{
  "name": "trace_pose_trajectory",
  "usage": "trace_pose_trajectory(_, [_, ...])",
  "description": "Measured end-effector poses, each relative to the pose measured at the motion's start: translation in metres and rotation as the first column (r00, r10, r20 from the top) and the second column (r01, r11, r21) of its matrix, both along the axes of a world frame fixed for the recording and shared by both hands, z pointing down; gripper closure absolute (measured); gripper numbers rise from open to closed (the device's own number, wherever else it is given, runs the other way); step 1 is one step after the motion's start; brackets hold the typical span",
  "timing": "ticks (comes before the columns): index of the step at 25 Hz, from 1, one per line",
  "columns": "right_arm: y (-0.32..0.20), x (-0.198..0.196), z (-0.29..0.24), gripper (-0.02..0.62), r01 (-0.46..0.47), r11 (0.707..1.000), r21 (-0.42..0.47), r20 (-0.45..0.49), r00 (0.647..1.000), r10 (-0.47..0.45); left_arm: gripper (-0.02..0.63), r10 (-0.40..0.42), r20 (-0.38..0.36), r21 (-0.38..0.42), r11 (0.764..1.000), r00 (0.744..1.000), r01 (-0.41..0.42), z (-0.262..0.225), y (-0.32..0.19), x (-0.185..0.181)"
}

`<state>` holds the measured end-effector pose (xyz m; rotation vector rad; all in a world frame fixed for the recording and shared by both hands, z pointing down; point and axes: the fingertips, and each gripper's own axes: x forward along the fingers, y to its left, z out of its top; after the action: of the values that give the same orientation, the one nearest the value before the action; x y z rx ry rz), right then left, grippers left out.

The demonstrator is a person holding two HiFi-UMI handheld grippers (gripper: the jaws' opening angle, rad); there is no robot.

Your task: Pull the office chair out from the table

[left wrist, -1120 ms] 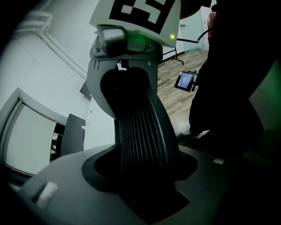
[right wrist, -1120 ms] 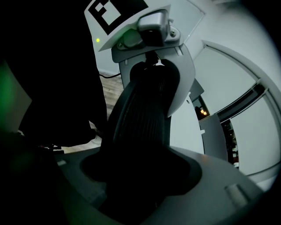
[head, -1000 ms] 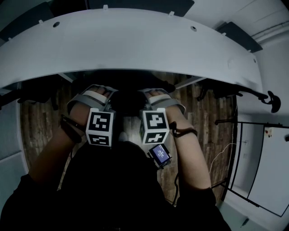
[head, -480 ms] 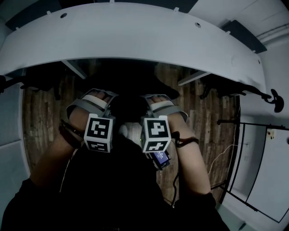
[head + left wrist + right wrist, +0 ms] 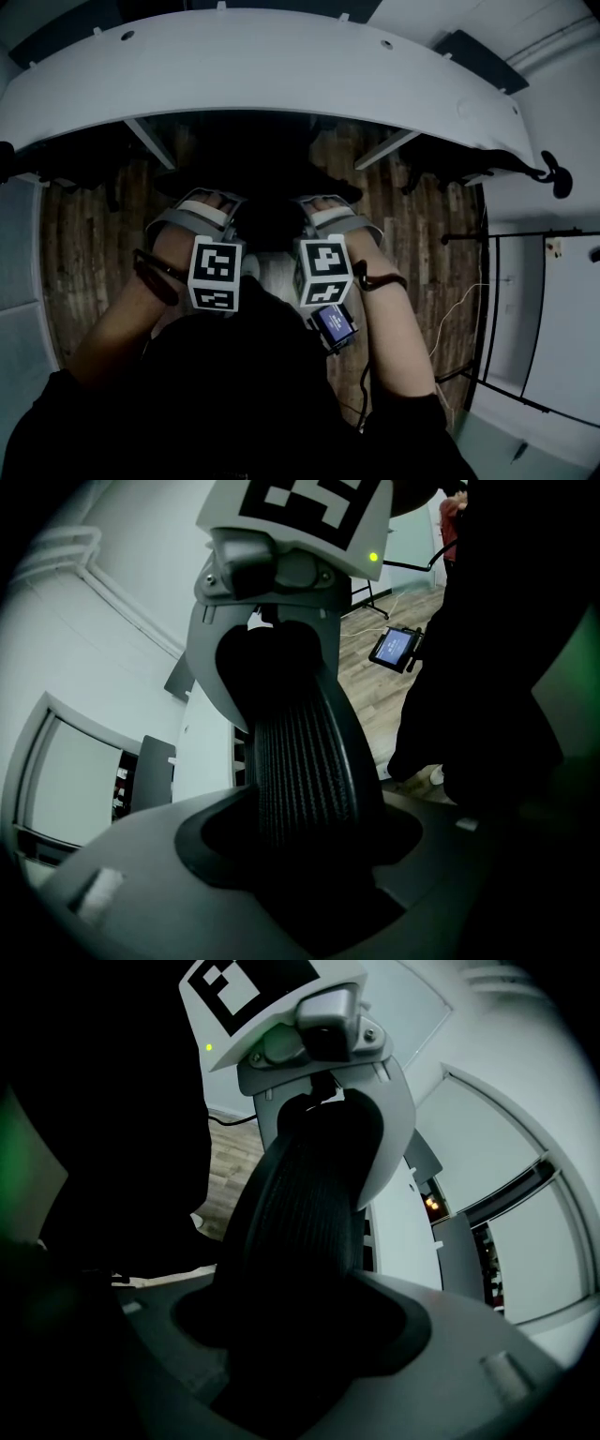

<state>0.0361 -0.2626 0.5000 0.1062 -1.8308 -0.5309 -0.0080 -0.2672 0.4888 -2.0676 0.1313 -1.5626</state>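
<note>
Head view: white curved counter (image 5: 281, 75) spans the top, plank wood floor (image 5: 84, 253) below it. Office chair (image 5: 267, 220) reads as a dark mass just at the counter's near edge, its far part under the rim, its near part between the person's 2 forearms. Detail of the chair is lost in shadow. 2 marker cubes sit side by side close to the person's body, left cube (image 5: 216, 274) and right cube (image 5: 323, 270), with a small lit screen (image 5: 333, 323) just below the right one. Left gripper (image 5: 300, 855): jaws clenched around a black ribbed rail (image 5: 305, 761) of the chair, which runs on up into the other gripper's grey body. Right gripper (image 5: 300, 1335): jaws likewise clamped on the same ribbed rail (image 5: 295, 1213). Both grippers face one another along the rail, near together.
</note>
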Motion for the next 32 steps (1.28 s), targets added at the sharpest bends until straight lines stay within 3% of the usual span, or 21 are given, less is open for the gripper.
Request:
trace_pose_trajectory(19, [0.167,-0.052,-0.001,0.288,-0.092,0.996,-0.001,0.014,0.996,0.092,0.327,0.087,-0.018,0.073,0.994,0.996,-0.086,-0.002,0.163,-0.048])
trace_pose_trajectory(32, [0.251,-0.053,-0.004,0.29,-0.13,0.991,-0.035,0.014,0.991,0.131,0.341,0.16,-0.038,0.128,0.98,0.986,-0.154,-0.011,0.245,-0.047])
